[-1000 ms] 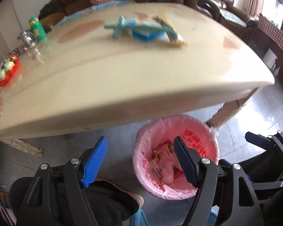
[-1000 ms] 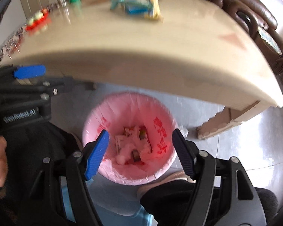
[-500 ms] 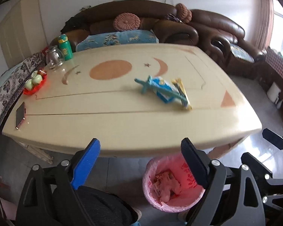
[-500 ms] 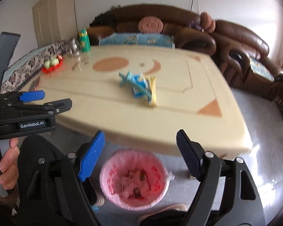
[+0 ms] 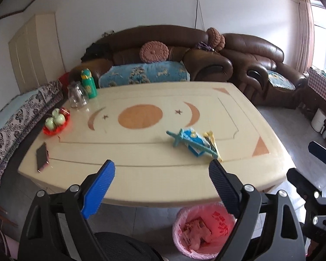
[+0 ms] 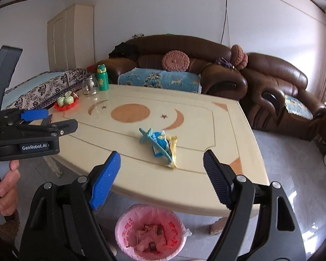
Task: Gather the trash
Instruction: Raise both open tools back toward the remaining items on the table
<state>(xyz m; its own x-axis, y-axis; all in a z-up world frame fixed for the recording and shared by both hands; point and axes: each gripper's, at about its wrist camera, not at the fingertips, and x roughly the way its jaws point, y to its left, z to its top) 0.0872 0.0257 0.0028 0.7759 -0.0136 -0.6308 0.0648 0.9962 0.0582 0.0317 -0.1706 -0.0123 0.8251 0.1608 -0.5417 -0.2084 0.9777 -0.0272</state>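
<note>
A: Where do we stand on the grippers?

B: Left gripper (image 5: 162, 183) has its jaws spread wide with nothing between them. Right gripper (image 6: 162, 177) is the same: wide apart, empty. In the right wrist view we see the left one from the side, with a hand (image 6: 7, 192) on its grip.

A: And the trash?

B: We've got a small pile of wrappers (image 5: 194, 143) on the table (image 5: 141, 178), toward its right side and closer to the near edge than the far one: a blue packet, a teal strip across it, a yellow one beside it (all touching). The bin (image 6: 151, 230), pink-lined, sits on the floor just under the near edge, with scraps already in it.

A: Anything else on the table?

B: Far left corner: a green bottle (image 5: 88, 83) with a glass jar (image 5: 77, 95) just beside it. A red dish (image 5: 56, 124) sits along the left edge, and a phone (image 5: 42, 156) lies near the near-left corner.
</note>
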